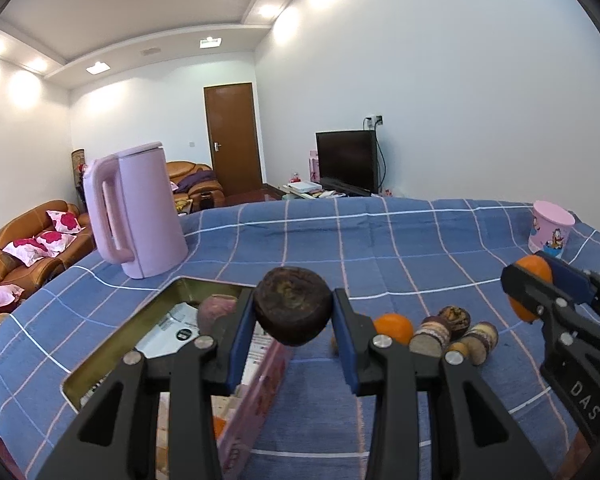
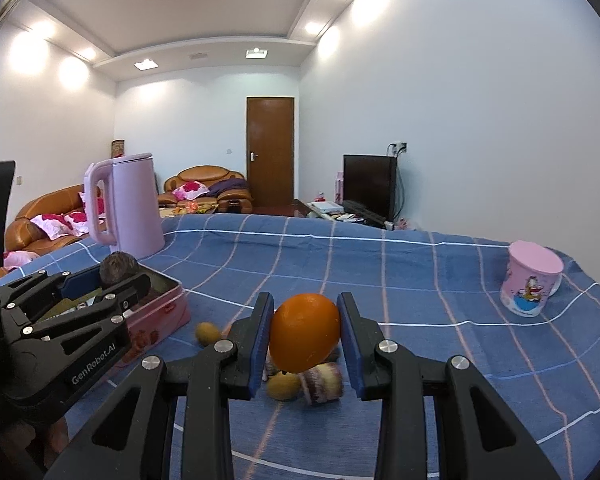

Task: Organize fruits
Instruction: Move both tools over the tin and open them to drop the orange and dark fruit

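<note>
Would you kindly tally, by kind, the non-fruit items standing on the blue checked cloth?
Kettle: 1
Tin: 1
Cup: 1
Total: 3

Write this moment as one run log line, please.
left hand-held gripper: holds dark fruit over tin | right hand-held gripper: holds orange
</note>
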A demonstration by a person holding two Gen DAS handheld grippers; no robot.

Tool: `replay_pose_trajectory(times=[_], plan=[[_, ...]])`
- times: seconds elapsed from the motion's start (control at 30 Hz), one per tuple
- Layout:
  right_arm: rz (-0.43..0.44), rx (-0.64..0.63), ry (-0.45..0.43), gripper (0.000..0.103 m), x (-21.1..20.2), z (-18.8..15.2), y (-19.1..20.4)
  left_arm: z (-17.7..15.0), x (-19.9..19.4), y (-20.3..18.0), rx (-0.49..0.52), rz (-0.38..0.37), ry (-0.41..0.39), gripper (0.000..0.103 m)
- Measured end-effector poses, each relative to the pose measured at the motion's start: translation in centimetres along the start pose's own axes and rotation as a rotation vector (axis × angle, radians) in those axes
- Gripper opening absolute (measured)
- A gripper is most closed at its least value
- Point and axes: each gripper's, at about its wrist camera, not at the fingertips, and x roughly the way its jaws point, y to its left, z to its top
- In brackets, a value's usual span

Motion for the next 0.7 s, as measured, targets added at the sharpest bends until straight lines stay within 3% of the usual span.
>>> replay_pose_trajectory(times=[0.7], plan=[[0.129,-0.073,0.023,0.035,3.2,2.4,7.3,0.7,0.8,7.0,-0.022,0.105,0.019,0.04]])
